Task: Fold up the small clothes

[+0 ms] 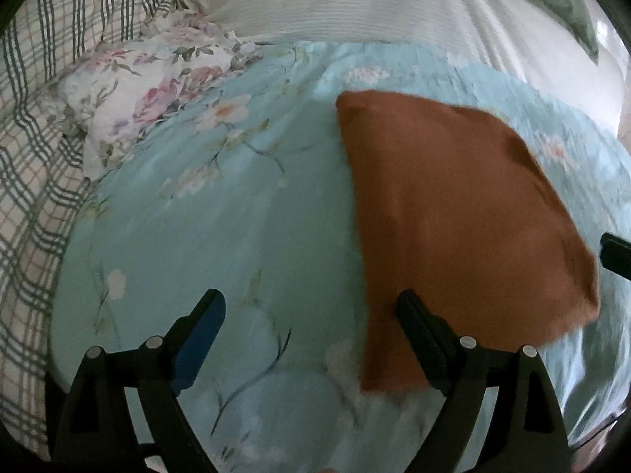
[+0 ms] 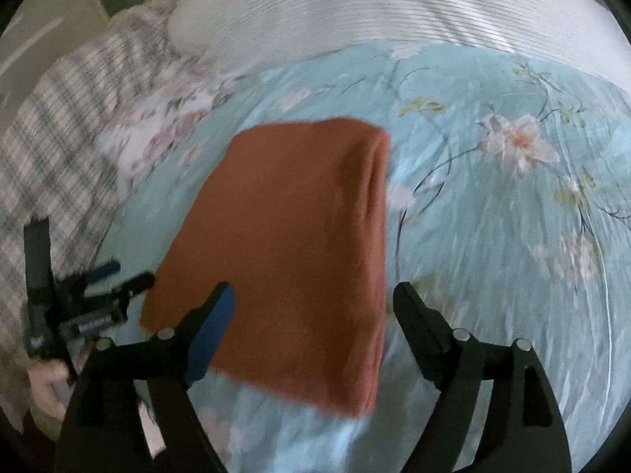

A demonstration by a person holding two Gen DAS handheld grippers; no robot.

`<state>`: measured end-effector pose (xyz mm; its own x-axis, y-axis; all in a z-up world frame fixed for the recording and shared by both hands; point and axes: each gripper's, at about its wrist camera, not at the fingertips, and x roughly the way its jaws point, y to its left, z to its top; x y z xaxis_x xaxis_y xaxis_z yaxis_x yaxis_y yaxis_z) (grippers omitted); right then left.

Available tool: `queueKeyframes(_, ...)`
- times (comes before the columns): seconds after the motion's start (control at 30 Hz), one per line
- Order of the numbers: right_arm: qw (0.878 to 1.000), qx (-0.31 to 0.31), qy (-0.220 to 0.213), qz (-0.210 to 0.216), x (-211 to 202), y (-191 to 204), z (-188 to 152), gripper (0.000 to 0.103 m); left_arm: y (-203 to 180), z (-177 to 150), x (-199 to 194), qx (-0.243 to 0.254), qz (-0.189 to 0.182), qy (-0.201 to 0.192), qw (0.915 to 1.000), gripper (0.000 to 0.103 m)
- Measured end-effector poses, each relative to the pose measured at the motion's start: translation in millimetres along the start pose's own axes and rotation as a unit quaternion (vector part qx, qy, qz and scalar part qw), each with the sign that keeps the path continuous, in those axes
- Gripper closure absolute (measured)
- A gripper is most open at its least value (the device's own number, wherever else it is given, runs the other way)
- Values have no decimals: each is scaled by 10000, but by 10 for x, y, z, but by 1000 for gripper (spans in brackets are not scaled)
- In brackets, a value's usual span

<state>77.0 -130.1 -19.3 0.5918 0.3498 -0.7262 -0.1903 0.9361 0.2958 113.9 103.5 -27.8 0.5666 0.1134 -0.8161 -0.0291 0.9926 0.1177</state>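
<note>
A rust-orange folded cloth point(image 1: 453, 213) lies flat on the light blue floral bedspread point(image 1: 221, 213). In the left wrist view my left gripper point(image 1: 311, 303) stands open above the cloth's left edge, its right finger over the cloth and its left finger over bare bedspread. In the right wrist view the same cloth point(image 2: 292, 244) lies below my right gripper point(image 2: 313, 295), which is open with nothing pinched; its fingers hang above the cloth's near end. The left gripper point(image 2: 122, 278) shows at the left edge there, beside the cloth's near left corner.
A white floral pillowcase point(image 1: 146, 98) lies crumpled at the back left, beside a green plaid blanket point(image 1: 35, 149). A white ribbed cover point(image 1: 355, 4) spans the back. A hand point(image 2: 47, 386) holds the left gripper's handle at lower left.
</note>
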Motion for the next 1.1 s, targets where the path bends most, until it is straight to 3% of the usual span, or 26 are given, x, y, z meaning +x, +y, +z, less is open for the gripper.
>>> queueKeyframes(0.3,9978,-587,228,-199,-285,245,-553,12,-36,-499,-220,369,232,204,9988,13)
queueKeyframes(0.47,9951,-884,369,-239,-337,341,-759,11,-61,-552,-345,424,294,127,9986,13)
queueKeyframes(0.67,9935,-1057,354,-222,-400,425,-796,11,-114,-471,-540,458,268,-76,9986,13)
queueKeyframes(0.83,9938,-1073,245,-170,-482,464,-721,11,-150,-400,-673,601,492,-213,9968,13)
queueKeyframes(1.1,9936,-1093,216,-185,-519,492,-640,9,-152,-369,-778,549,296,-249,9977,13)
